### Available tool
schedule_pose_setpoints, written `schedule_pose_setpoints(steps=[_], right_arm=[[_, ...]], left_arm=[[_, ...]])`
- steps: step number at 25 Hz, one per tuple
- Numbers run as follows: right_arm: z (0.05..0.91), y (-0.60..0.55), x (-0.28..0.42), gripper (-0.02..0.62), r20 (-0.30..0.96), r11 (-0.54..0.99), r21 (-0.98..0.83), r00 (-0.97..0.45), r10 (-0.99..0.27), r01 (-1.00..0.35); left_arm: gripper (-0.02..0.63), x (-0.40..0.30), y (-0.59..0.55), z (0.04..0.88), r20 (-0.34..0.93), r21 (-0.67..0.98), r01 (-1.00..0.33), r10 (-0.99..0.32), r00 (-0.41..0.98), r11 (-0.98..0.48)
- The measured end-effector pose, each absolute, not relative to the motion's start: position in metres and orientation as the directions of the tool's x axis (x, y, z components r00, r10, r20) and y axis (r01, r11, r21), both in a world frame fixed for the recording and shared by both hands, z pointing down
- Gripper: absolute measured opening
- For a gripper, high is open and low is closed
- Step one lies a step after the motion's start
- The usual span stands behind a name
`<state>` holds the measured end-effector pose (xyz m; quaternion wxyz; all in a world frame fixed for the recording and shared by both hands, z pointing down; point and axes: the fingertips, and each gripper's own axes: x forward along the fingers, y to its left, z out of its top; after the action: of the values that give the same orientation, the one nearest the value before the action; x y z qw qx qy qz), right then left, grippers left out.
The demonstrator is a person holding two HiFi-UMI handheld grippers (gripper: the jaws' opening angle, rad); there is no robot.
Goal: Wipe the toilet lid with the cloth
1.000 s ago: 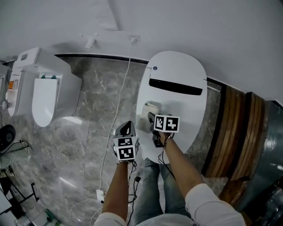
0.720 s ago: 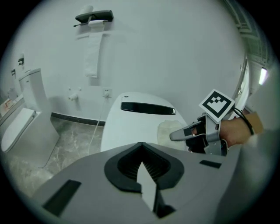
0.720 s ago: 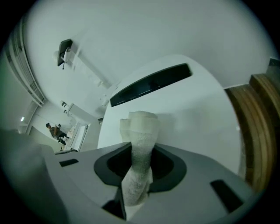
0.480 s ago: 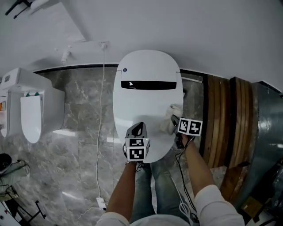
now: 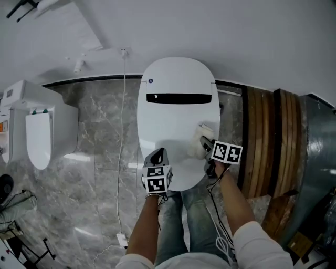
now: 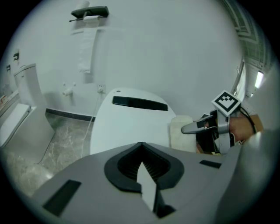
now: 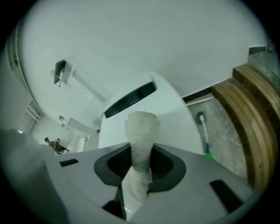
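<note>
Second toilet [image 5: 39, 134], white, left edge of head view. 
Cable [image 5: 124, 89], white, from wall down across marble floor [image 5: 100, 142], centre-left. 
Wooden boards [image 5: 265, 136], right side. 
Brush [image 7: 204, 138], on floor, right of right gripper view. 
Paper holder [image 6: 89, 12], upper left of left gripper view.

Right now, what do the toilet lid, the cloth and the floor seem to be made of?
The toilet lid: likely glossy white plastic, smooth with soft reflections. The cloth: pale, nubbly terry-like fabric. The floor: polished grey veined stone or tile, showing glare.

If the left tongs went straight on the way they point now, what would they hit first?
Most likely the toilet lid, on its bare white top to the left of the cloth; depth is uncertain.
</note>
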<state>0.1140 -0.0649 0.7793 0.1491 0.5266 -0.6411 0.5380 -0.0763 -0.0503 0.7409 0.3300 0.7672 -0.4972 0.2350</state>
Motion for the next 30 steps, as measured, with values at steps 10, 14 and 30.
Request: schedule_pose_setpoints(steps=[10,14,30], right_arm=[[0.807,-0.026,-0.126,0.091,0.726,0.143,-0.629,-0.643,-0.244,-0.765],[0.817,-0.023,-0.112,0.091,0.759,0.149,-0.580,-0.598,-0.258,-0.800],[0.824,0.029,0.144,0.092,0.853,-0.090,-0.445,-0.392,-0.345,-0.891]], left_arm=[[0.014,-0.198,-0.007,0.760,0.745,0.217,-0.972,-0.628,0.225,-0.091],[0.014,-0.187,0.001,0.768,0.753,0.238,-0.967,-0.612,0.243,-0.091],[0.014,-0.050,0.007,0.770,0.747,0.320,-0.909,-0.518,0.416,-0.268]])
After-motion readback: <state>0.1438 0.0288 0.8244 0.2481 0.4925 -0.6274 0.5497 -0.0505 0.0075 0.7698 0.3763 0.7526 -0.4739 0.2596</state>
